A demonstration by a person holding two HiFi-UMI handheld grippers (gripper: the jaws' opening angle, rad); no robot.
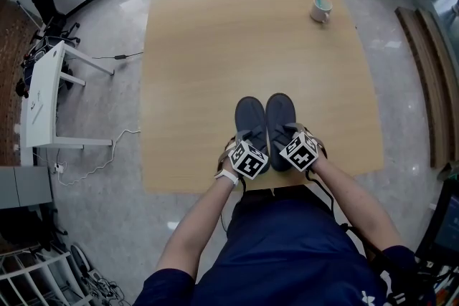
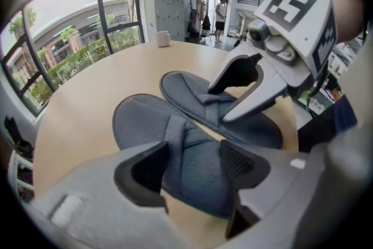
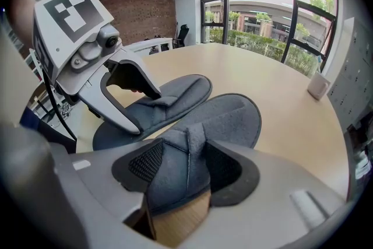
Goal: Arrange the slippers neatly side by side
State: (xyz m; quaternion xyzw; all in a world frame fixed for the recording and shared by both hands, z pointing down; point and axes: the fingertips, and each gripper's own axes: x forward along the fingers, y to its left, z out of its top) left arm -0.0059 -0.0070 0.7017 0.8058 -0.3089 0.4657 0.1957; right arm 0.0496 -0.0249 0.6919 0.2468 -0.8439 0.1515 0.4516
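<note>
A person sat at a pale wooden table [image 1: 215, 46], seen from above, holding a gripper in each hand. Two dark grey slippers lay on the table near its front edge, close to the person. The left slipper [image 1: 250, 115] and the right slipper [image 1: 280, 111] sat side by side with their inner edges touching and their toes pointing away from the person. The toe of the right slipper reached slightly farther forward.

The left gripper [image 2: 192, 163] was over the heel half of the left slipper. Its jaws stood apart, one on each side of the crossed strap, and the slipper lay flat between them.

The right gripper [image 3: 183, 169] was over the heel half of the right slipper. The grey fabric of the strap filled the gap between its jaws and rose in a small ridge, so the jaws appeared to be pressed onto it.

The two grippers were just beside each other, their marker cubes nearly touching.

A white mug [image 1: 320, 8] stood at the far right of the table, well apart from the slippers.
</note>
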